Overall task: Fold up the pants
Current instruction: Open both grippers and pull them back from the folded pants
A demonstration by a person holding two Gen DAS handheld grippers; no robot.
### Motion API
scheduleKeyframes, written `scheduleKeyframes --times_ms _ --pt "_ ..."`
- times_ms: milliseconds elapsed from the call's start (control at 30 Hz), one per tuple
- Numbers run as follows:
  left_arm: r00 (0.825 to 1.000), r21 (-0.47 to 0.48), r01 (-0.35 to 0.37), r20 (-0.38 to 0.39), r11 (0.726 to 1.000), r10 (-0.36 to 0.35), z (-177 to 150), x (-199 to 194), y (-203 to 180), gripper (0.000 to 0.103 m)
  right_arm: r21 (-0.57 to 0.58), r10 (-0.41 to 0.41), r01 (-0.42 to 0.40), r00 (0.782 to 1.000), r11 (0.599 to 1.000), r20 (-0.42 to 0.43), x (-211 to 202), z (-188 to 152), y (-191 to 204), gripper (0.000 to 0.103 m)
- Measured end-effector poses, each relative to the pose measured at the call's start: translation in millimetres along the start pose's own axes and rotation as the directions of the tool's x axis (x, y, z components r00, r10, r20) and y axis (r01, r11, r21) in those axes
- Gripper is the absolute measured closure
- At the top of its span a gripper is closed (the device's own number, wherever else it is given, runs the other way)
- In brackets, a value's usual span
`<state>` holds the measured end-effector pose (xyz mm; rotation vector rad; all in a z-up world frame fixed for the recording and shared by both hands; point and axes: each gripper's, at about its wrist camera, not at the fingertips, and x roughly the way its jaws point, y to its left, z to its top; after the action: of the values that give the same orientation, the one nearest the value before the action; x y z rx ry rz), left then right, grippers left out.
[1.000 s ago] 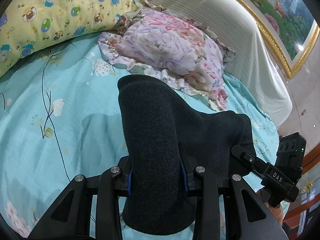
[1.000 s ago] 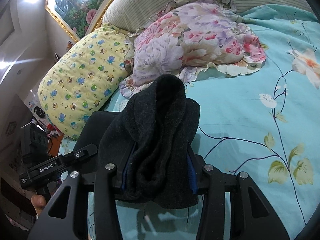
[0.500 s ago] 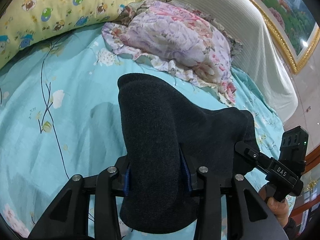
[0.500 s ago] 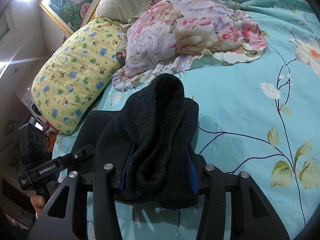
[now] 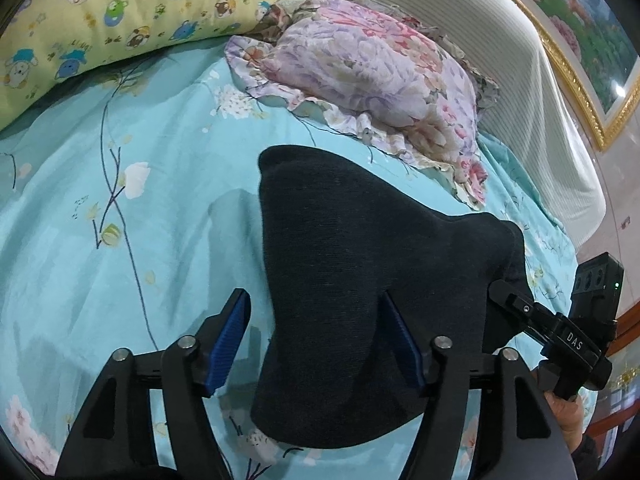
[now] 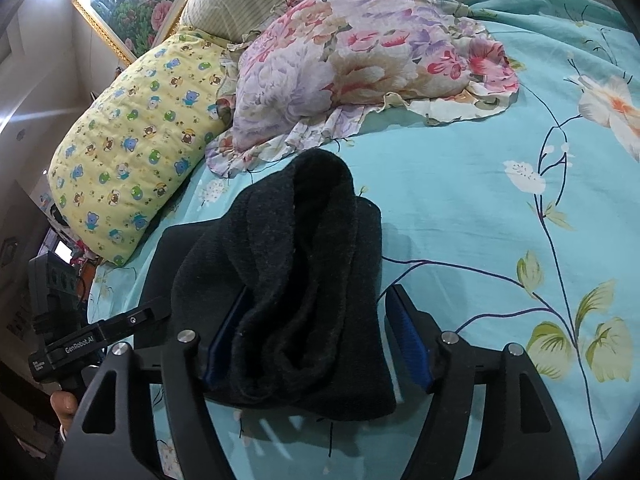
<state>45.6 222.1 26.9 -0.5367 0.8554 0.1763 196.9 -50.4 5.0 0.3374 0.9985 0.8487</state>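
— What writing can you read from where you are?

— On my right gripper [image 5: 560,340], seen from my left one, the white letters "DAS". On my left gripper [image 6: 92,344], seen from the right one, "GenRobot.AI" on a black bar, with smaller print I cannot make out.

— And the cloth?

— The pants [image 5: 352,292] are dark, fine-ribbed knit on the outside and fuzzier where the folds show. They lie bunched on the turquoise bedsheet [image 5: 120,240], printed with branches and pale blossoms, short of the floral pillow [image 5: 368,72] and the yellow pillow [image 5: 100,20] with cartoon bears.

— Your fingers?

— Both pairs are spread. My left gripper's 2 blue-ribbed pads [image 5: 230,340] stand apart, the left pad clear of the cloth, the right one against it. My right gripper's pads [image 6: 408,340] are parted too, the pants slumped between them, ungripped.
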Motion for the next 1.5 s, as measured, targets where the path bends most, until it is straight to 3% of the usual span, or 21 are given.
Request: scheduleKeyframes --times_ms 167,333,833,1233,1500 --pt "1.0 -0.005 -0.011 -0.006 1.0 0.011 -1.5 -4.3 1.1 0.03 -0.016 -0.017 0.017 1.0 1.0 0.004 -4.1 0.0 2.5 0.031" --pt "1.0 0.006 -0.023 0.012 1.0 0.023 -4.5 -12.9 -3.4 0.024 -0.031 -0.043 0.044 0.999 0.999 0.025 -14.8 -0.9 7.5 0.024" --pt "0.998 0.045 -0.061 0.014 0.997 0.061 -20.5 -27.3 -13.9 0.023 -0.151 -0.064 0.074 0.996 0.986 0.069 -38.0 -17.1 38.1 0.017" --pt "0.988 0.149 -0.148 0.067 0.978 0.14 -40.8 -44.1 -33.1 0.022 -0.224 -0.07 0.092 0.992 0.97 0.103 -50.3 -35.1 55.5 0.01" --pt "0.981 0.169 -0.189 0.073 0.967 0.179 -51.2 -48.6 -35.1 0.021 -0.297 -0.088 0.12 0.989 0.947 0.119 -56.3 -46.1 66.8 0.006"
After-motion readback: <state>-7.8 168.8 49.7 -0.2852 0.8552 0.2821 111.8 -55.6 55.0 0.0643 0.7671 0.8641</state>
